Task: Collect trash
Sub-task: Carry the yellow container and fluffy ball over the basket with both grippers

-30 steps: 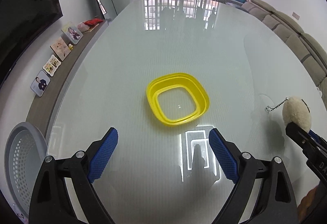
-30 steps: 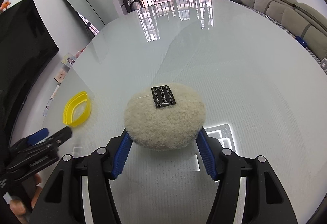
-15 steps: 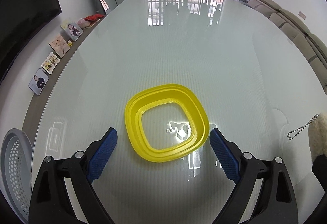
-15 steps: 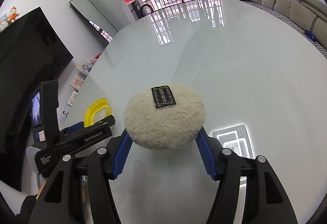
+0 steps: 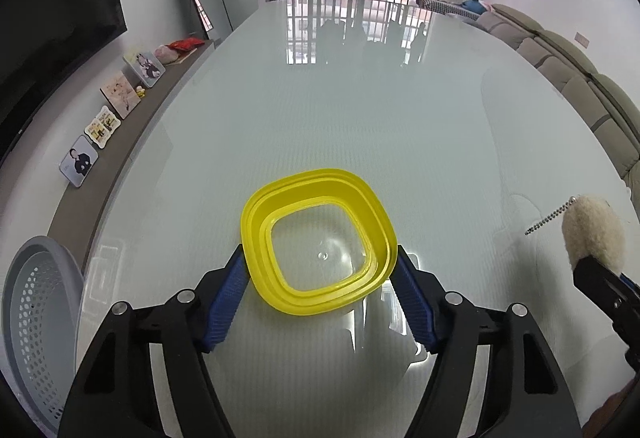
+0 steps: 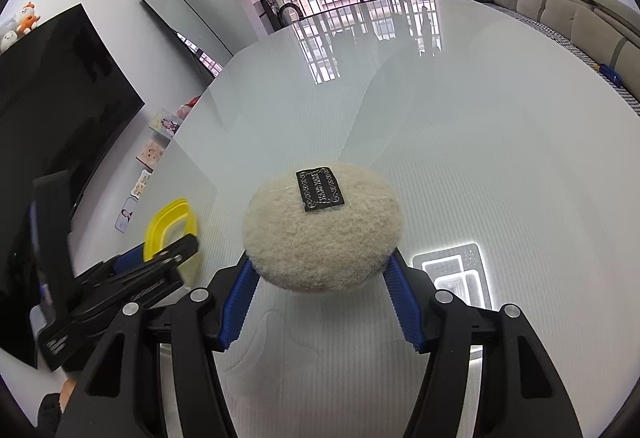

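1. Glossy white table [image 5: 400,126] is being shown filling both wrist views; one barred window wall is seen at the far end, one grey sofa [image 5: 572,70] along the right side, one dark TV screen [image 6: 48,90] on the left wall.
2. One yellow square-ish collapsible bowl [image 5: 316,206] is lying on the table, rim up, with nothing seen inside it.
3. Left gripper [image 5: 318,274] is being closed around that bowl: jaws have just been narrowing, and the blue pads [image 5: 228,298] are now seen touching the bowl's left and right sides.
4. One fluffy cream plush pad [image 6: 320,234] is being pinched by the right gripper [image 6: 320,278], both blue pads pressed into its flanks; it is being held just above the table.
5. One black label [image 6: 319,189] is seen on top of the plush; one ball chain [image 5: 550,216] is hanging from it in the left view.
6. One grey perforated basket [image 5: 36,318] is being shown off the table's near-left edge, partly cut off.
7. Four picture tiles [image 5: 108,106] are counted propped along one grey ledge at the left wall, with a red-and-pink bundle beyond them.
8. Two grippers are sitting side by side, apart, the bowl lying left of the plush.
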`<state>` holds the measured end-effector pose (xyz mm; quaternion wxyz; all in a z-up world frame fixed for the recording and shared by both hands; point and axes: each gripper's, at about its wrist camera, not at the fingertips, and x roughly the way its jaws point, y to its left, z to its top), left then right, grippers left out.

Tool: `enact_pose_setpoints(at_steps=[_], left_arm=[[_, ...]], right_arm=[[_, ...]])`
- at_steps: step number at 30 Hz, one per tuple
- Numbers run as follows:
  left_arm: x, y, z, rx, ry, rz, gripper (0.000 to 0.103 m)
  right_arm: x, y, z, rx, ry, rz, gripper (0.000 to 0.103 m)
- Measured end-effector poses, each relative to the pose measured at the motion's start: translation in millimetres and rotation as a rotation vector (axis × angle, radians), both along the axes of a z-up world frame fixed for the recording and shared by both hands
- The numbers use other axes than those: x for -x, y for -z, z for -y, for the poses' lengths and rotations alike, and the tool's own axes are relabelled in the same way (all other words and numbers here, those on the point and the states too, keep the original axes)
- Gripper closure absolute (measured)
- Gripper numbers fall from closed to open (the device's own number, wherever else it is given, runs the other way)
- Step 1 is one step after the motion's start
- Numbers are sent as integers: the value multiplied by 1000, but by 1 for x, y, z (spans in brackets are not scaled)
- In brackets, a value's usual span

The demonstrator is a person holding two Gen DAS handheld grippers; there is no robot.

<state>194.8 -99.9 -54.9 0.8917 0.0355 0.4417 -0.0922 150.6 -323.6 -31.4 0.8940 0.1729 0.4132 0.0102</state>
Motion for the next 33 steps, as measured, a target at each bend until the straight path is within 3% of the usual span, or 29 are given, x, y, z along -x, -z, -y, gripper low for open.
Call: enact_pose_setpoints(at_steps=[12, 33], left_arm=[[58, -21, -80, 24, -62, 40, 35], [92, -27, -249, 15, -289, 93, 35]], right_arm=[[-4, -3, -37, 55, -60, 1, 44], [1, -18, -236, 151, -309, 66, 44]])
